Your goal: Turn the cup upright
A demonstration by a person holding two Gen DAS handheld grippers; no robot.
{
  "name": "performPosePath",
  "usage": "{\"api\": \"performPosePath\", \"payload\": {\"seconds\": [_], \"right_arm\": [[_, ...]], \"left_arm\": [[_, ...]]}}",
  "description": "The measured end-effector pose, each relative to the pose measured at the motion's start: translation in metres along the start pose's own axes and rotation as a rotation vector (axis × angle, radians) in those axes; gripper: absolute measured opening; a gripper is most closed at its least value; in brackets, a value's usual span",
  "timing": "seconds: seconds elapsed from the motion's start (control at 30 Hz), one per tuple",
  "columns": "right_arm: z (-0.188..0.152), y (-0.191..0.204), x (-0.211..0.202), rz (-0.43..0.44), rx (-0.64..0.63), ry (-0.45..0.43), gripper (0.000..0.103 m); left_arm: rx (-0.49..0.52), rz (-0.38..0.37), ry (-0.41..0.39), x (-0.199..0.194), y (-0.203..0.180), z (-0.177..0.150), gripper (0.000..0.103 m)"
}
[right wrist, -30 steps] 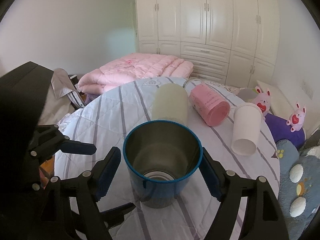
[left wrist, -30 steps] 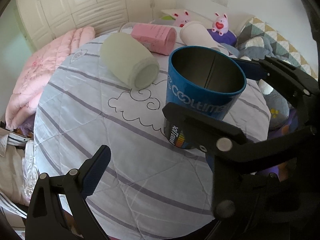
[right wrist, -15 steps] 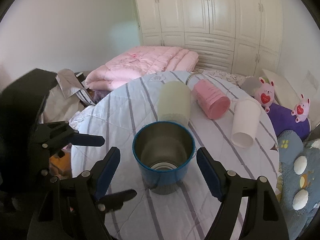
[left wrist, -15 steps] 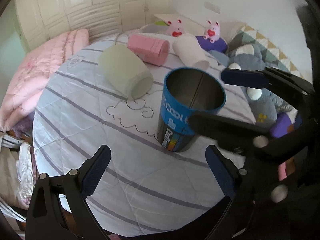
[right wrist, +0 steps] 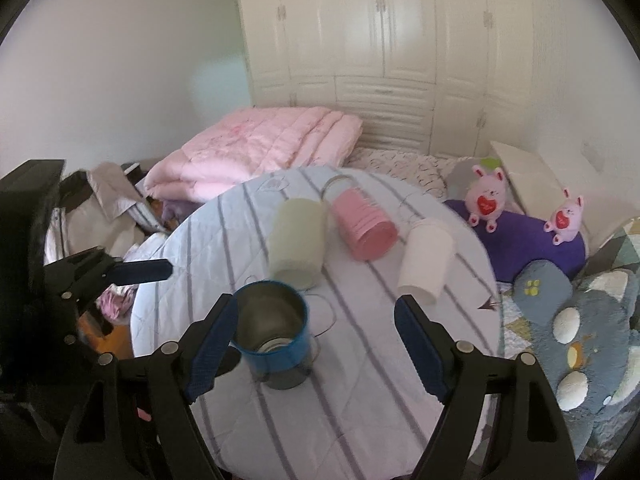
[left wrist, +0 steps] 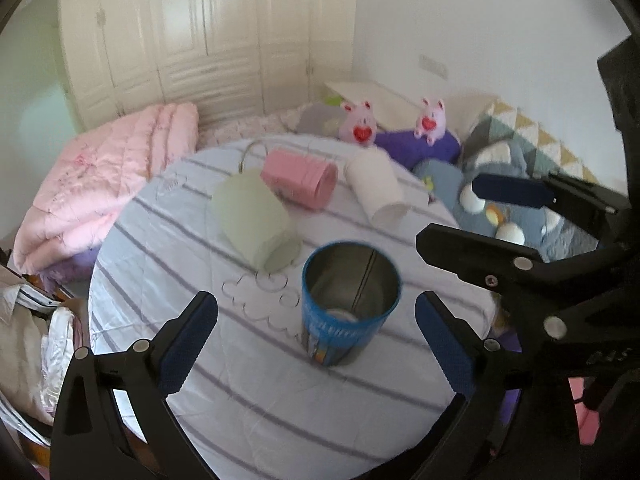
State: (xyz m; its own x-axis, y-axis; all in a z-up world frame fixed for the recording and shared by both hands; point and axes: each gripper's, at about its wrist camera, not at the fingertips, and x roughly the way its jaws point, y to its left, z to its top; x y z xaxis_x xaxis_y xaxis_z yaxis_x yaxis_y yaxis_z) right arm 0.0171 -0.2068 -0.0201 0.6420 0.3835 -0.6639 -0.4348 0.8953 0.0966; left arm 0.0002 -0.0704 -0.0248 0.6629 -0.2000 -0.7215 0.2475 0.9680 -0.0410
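Note:
A blue metal cup (left wrist: 347, 312) stands upright, mouth up, on the striped round table (left wrist: 168, 264); it also shows in the right wrist view (right wrist: 274, 336). My left gripper (left wrist: 316, 340) is open and empty, held back from the cup. My right gripper (right wrist: 316, 340) is open and empty, with the cup just inside its left finger (right wrist: 210, 344); touch cannot be told. Three cups lie on their sides farther back: a pale green one (left wrist: 254, 222), a pink one (left wrist: 302, 180) and a white one (left wrist: 376, 188).
The right gripper's fingers (left wrist: 504, 196) cross the right side of the left wrist view. A pink quilt (right wrist: 256, 152) lies behind the table. Plush toys and cushions (right wrist: 560, 280) sit to the right. Clothes (left wrist: 28, 344) pile at the left. The table edge runs close below both grippers.
Both grippers have pulled back and up from the blue cup, which stays standing upright on the table. The right gripper's jaws no longer bracket it closely.

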Motion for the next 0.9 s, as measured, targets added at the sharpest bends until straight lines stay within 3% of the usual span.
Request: {"api": "performPosePath", "payload": {"seconds": [0.13,0.3,0.57,0.9], "right_arm": [[0.001,-0.012,-0.008,-0.034,0.031,-0.051,0.081],[0.001,-0.020,-0.012,-0.078,0.051,-0.090,0.081],[-0.001,-0.021,-0.013,-0.100,0.047,-0.119,0.081],[-0.009,-0.010,-0.018,-0.210,-0.015,-0.244,0.081]], "left_arm": [[-0.022,0.059,-0.069,-0.008,-0.004,0.004,0.103],[-0.015,0.134,-0.101,-0.007,-0.009,0.005,0.103],[-0.030,0.141,-0.111,-0.004,-0.013,0.004,0.103],[-0.071,0.204,-0.166,-0.002,-0.011,-0.001,0.103]]}}
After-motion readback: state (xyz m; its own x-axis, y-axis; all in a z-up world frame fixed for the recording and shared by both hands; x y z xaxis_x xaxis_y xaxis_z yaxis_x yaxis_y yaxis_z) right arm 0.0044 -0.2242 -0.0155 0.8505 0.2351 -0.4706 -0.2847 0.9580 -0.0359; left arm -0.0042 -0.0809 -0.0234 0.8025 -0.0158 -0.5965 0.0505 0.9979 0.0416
